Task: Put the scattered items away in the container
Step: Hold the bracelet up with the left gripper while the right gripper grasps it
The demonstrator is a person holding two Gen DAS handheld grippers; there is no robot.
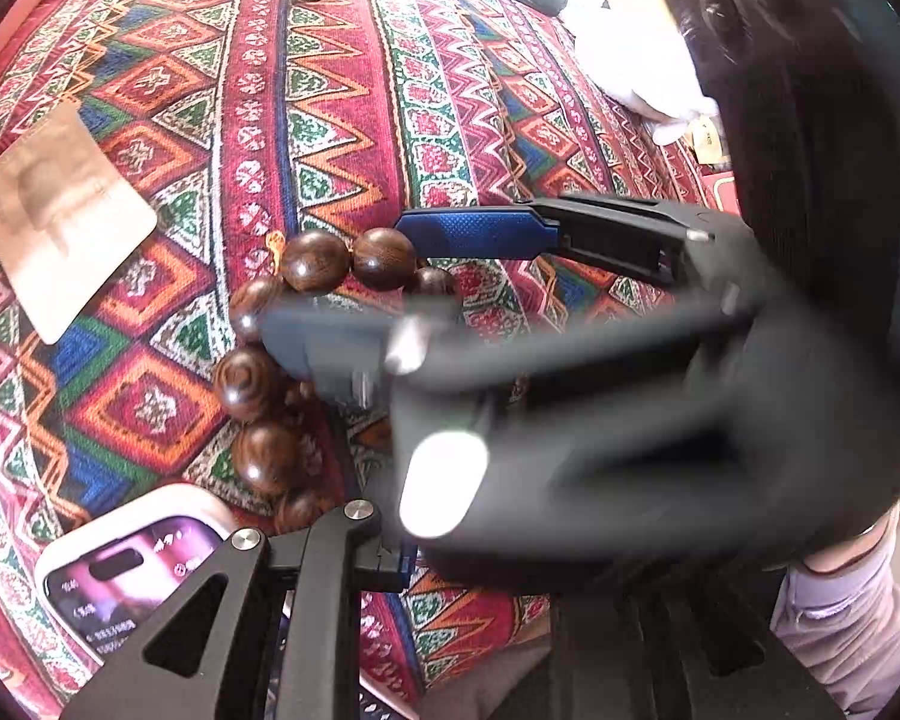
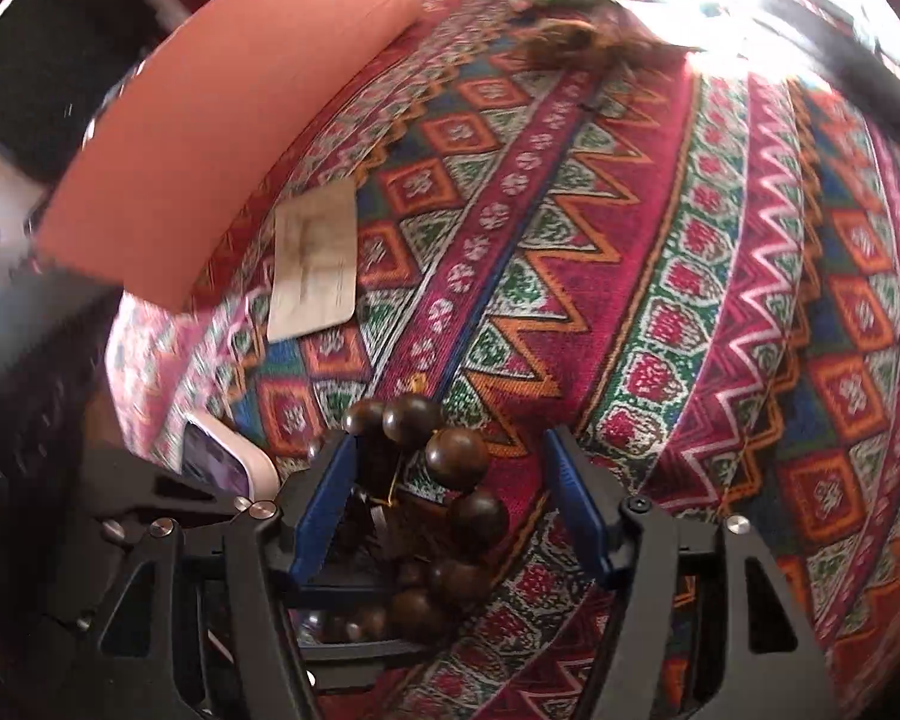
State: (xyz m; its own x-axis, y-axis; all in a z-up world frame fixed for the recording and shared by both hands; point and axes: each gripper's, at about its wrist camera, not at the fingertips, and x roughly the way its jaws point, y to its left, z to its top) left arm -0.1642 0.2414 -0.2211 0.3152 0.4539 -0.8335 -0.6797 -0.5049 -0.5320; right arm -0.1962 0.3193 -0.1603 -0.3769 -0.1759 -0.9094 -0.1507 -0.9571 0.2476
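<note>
Two hand-held grippers met over a bead bracelet [image 1: 252, 372] on a table [image 1: 342, 90] covered by a woven cloth of red, green, blue and orange zigzags and diamonds.

At the far left of the left wrist view lay a beige card [image 1: 60, 210]. Its faint print was too washed out to read. Below it, a phone [image 1: 132, 570] in a pale case showed a lit pinkish screen with small lines of writing, too blurred to make out.

Next came the left hand-held gripper [image 1: 312, 534], its jaws drawn nearly together just under the bracelet's lowest beads. Whether they pinched a bead could not be told, as the tips were hidden. The bracelet, made of large dark glossy wooden beads, curved up from there over the cloth.

The right hand-held gripper [image 2: 447, 438] reached in from the right with its blue pads spread. Several beads sat between them, close to one pad and clear of the other.

Further right stood a bulky black shape [image 1: 810, 120], with white fabric [image 1: 648, 72] in strong glare beside it. A pale sleeve [image 1: 840, 630] showed at the lower right edge.

In the right wrist view a salmon-pink slab [image 2: 210, 120] bordered the cloth's far left side. Bright daylight bleached the top of both views.
</note>
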